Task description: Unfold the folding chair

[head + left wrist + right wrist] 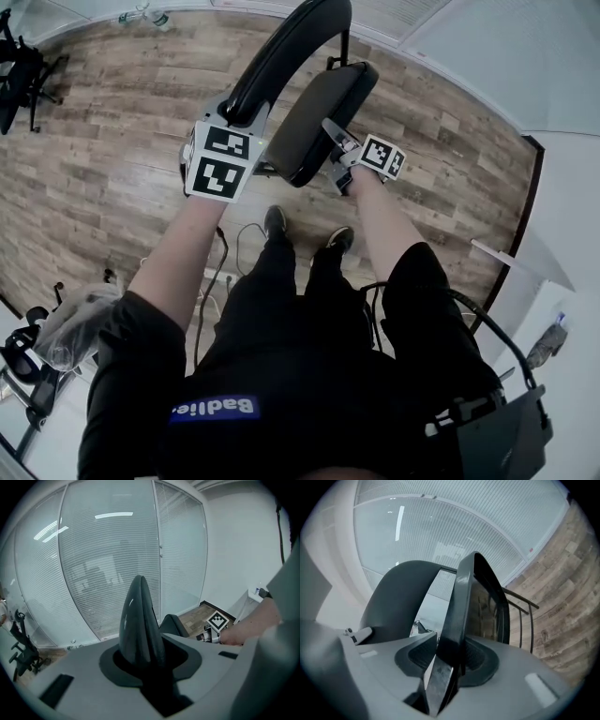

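The black folding chair stands on the wood floor in front of me, its curved backrest [286, 52] uppermost and its padded seat [319, 117] tipped up beside it. My left gripper [246, 114] is shut on the backrest's top edge, which fills the jaws in the left gripper view as a dark wedge [138, 620]. My right gripper [339, 155] is shut on the seat's edge; in the right gripper view that edge [459, 616] runs between the pads, with the backrest [401, 597] to its left and the chair's thin frame tubes [520, 616] to its right.
My shoes [275, 220] stand just below the chair, with cables [239, 244] on the floor by them. An office chair [23, 70] is at the far left. A glass wall with blinds [112, 564] lies beyond the chair. White furniture [525, 272] stands at the right.
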